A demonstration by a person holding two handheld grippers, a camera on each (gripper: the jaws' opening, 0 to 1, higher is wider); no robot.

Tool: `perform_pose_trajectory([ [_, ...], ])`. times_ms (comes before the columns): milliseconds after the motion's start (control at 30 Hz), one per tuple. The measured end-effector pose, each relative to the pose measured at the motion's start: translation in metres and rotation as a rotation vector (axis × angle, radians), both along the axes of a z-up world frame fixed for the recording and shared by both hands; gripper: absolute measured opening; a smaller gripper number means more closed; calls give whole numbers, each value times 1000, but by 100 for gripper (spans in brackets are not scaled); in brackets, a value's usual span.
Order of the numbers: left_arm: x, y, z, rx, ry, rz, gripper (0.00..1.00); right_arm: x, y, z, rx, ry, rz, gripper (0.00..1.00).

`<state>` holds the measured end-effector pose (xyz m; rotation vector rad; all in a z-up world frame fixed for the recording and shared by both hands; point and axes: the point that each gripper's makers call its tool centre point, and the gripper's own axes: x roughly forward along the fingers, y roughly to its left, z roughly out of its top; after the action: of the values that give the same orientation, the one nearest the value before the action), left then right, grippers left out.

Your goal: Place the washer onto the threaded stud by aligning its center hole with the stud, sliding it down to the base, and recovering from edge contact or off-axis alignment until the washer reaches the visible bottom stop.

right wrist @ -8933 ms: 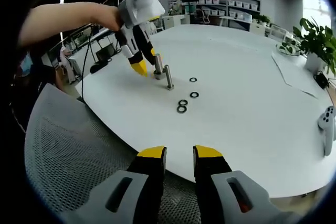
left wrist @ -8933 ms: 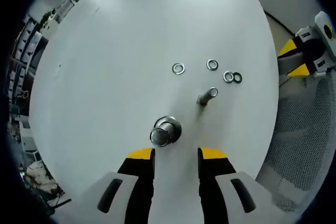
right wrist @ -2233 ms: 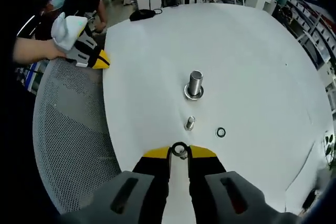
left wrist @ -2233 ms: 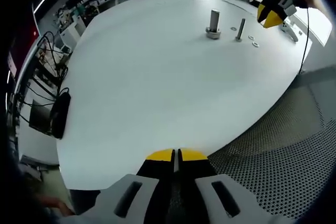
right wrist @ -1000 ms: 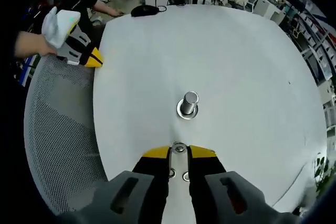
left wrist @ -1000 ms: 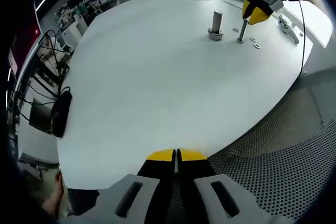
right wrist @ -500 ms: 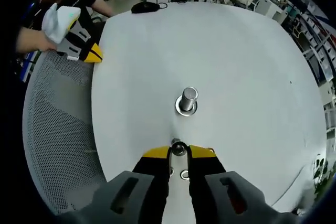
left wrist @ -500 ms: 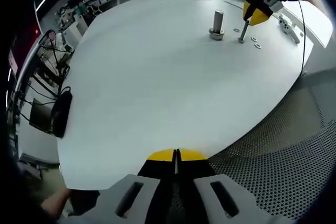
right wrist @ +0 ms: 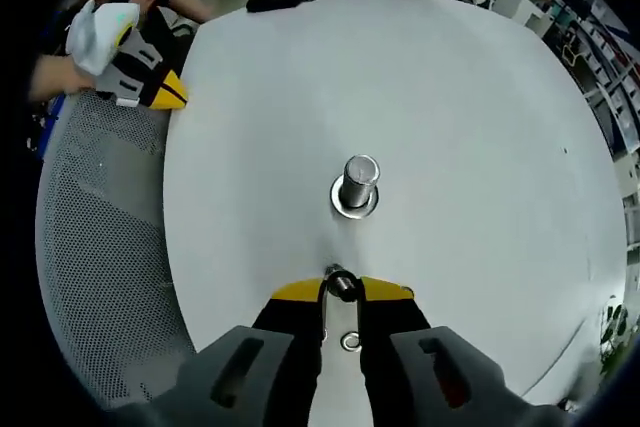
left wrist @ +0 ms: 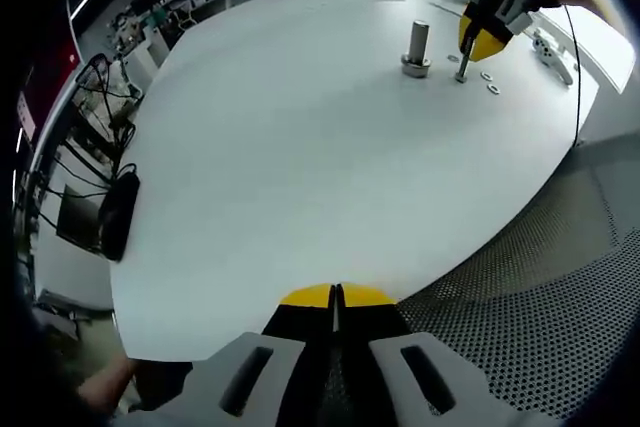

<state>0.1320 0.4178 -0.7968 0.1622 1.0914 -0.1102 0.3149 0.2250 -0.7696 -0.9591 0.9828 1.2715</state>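
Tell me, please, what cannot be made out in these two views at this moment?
- Right gripper view: the right gripper covers the thin stud; whether the washer is threaded on is hidden.
- Left gripper view: the stud and loose washers are too small.
- The stud's base: hidden by the jaws.

The tabletop (right wrist: 480, 127) is showing a smooth, matt white surface from edge to edge. The threaded stud (right wrist: 341, 285) and the thick post (right wrist: 357, 185) are gleaming as bright, polished metal, and a loose washer (right wrist: 350, 341) is shining the same way. The right gripper (right wrist: 341, 292) is wearing glossy yellow plastic tips on matt black jaws with grey plastic shells. The chair mesh (right wrist: 100, 247) off the tabletop's edge is looking rough and perforated.
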Motion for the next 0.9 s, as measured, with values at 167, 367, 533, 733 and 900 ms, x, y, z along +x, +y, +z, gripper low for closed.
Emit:
perform_pose_trajectory([
  [167,0,1,1,2,-5,2,0,-2,-1,-6,-14,5,4,14],
  [367,1,1,1,0,-10,5,0,-3,-3,-12,-26,10,6,14],
  [533,1,2,1,1,-11,5,0,-4,-3,-18,-35,16,8,14],
  [733,1,3,1,3,-10,7,0,-6,-5,-23,-51,18,17,15],
  [900,1,3,1,2,-13,8,0,-8,-7,-21,-33,3,24,23],
])
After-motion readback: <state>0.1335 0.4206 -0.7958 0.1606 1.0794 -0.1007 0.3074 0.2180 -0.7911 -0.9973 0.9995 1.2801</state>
